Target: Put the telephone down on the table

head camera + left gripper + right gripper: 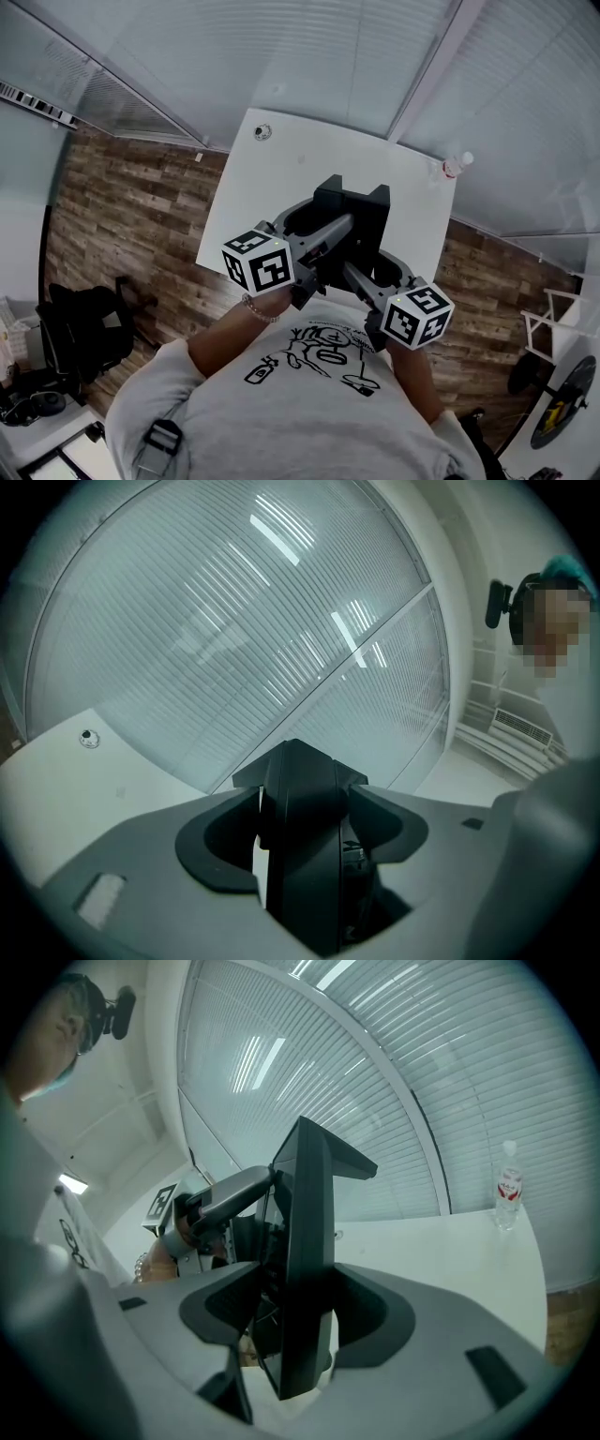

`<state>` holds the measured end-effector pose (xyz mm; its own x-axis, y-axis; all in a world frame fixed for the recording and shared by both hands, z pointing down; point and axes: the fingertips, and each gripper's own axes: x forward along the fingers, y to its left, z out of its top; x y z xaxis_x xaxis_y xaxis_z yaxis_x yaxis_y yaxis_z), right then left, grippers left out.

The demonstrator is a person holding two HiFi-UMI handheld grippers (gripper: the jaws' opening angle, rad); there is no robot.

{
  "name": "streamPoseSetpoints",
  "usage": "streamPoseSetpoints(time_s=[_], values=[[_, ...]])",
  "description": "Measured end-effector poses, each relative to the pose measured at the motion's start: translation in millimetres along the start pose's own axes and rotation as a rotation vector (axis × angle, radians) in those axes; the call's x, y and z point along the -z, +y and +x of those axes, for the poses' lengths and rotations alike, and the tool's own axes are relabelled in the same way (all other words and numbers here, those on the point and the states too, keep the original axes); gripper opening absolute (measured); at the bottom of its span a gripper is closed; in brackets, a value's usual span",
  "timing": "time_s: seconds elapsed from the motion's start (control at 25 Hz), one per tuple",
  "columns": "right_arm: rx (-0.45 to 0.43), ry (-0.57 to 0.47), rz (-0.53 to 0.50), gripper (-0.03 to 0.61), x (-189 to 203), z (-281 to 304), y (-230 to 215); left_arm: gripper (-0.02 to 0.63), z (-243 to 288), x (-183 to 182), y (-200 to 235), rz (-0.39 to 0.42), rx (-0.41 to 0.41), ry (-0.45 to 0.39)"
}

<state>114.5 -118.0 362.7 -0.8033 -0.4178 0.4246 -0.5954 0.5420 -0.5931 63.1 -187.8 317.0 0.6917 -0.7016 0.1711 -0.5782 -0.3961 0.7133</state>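
Note:
A black telephone (352,214) hangs upright above the near edge of the white table (281,159), gripped from both sides. My left gripper (306,223) is shut on its left side, and my right gripper (382,266) is shut on its right side. In the left gripper view the telephone (305,855) fills the gap between the grey jaws of the left gripper (305,829). The right gripper view shows the telephone (307,1241) edge-on, clamped in the right gripper (298,1314), with the left gripper's arm (220,1196) behind it.
A clear water bottle (457,165) stands at the table's far right corner, and a small round object (262,132) lies at its far left corner. Glass walls with blinds rise behind the table. A black office chair (84,328) stands at the left on the wooden floor.

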Motion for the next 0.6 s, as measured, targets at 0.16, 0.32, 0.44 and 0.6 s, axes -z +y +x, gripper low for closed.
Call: streamPoseSetpoints(time_s=[0.16,0.32,0.44,0.6], values=[[-0.004,0.019,0.01,0.224,-3.2,6.4,-7.0,0.296,6.5,-2.1,8.8,-0.013,-0.014,0.005],[-0.008,0.016,0.014,0.224,-5.3,21.7,3.2,0.296,-4.5,-12.0,19.5,-0.011,-0.018,0.007],[-0.003,0.008,0.022,0.224,-2.6,29.2,12.8,0.296,-14.5,-15.5,23.6,-0.005,-0.011,0.017],[0.008,0.0,0.03,0.224,0.7,31.6,19.4,0.296,-20.8,-15.5,24.3,-0.004,0.001,0.029]])
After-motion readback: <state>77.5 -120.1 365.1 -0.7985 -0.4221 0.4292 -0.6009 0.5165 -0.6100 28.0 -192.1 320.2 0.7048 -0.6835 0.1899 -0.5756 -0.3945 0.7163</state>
